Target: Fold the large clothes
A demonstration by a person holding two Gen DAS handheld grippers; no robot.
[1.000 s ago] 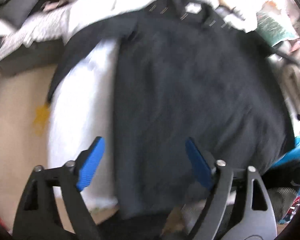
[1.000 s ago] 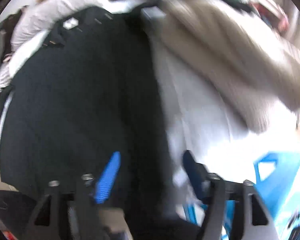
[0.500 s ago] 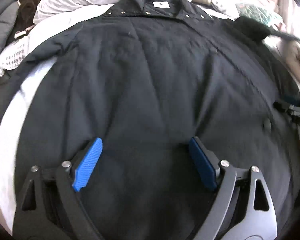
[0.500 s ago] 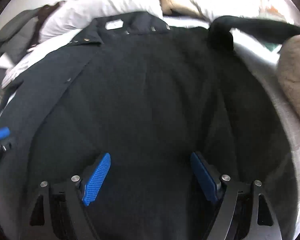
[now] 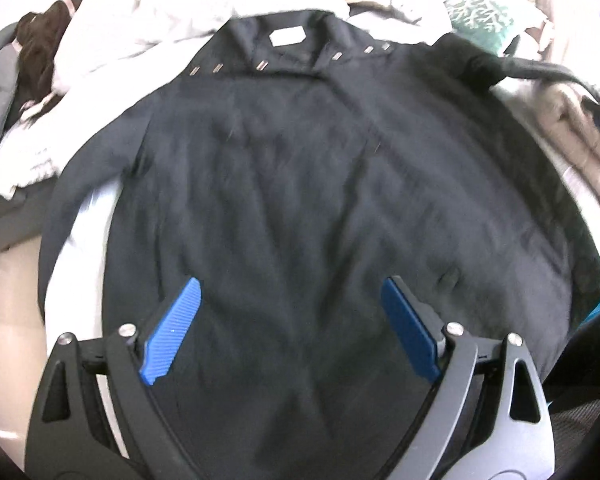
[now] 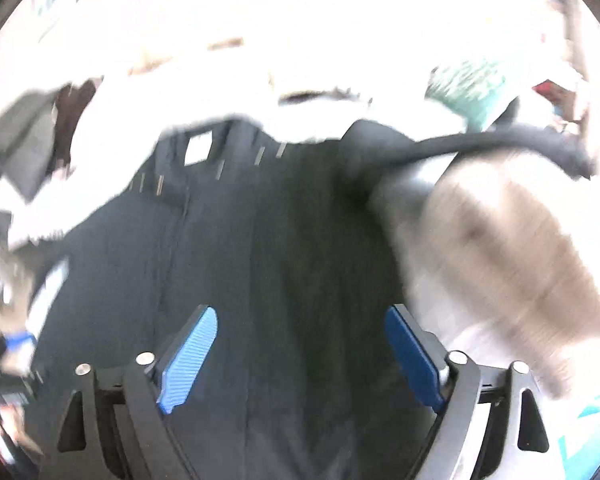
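1. Comparing this moment with a second ago, we find the dark jacket (image 5: 300,184) now spread flat on the white bedding (image 5: 80,248), collar (image 5: 284,40) at the far end. Earlier only a bunched part showed.
2. We note the left gripper (image 5: 290,328) with jaws wide apart, having just been opening; nothing sits between them, and the jacket lies beneath.
3. We note the right gripper (image 6: 296,356) likewise spread, jaws just opened further, nothing clamped. Its view is blurred.
4. One sleeve (image 6: 500,144) trails off toward the beige garment (image 6: 512,264); the other sleeve (image 5: 72,184) lies along the bedding.
5. We judge laying-out finished and folding not yet begun; the sleeves likely come first.
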